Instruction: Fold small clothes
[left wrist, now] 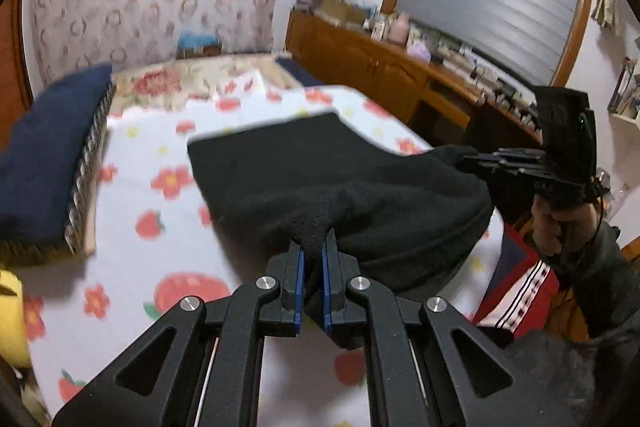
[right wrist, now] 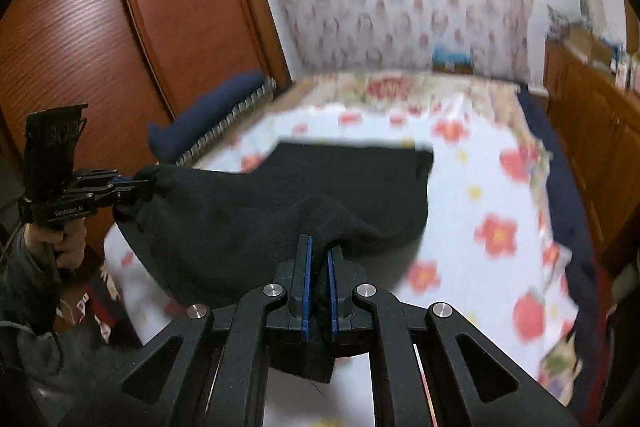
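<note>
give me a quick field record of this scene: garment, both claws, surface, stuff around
garment: black garment, held up by two edges, far part lying on the bed
left claw: shut on the garment's near edge
right claw: shut on another edge
surface: white flower-print sheet over the bed
beside bed: navy cushion on the left, wooden cabinet on the right
focus: blurred, fabric detail unclear

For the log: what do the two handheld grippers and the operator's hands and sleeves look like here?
Both grippers, left and right, are matte black linkage frames with silver pivot bolts and blue finger pads. The left one's body carries small white lettering, too small to read surely. A thin dark cable runs beside the right hand. Bare hands, dark sleeves.
</note>
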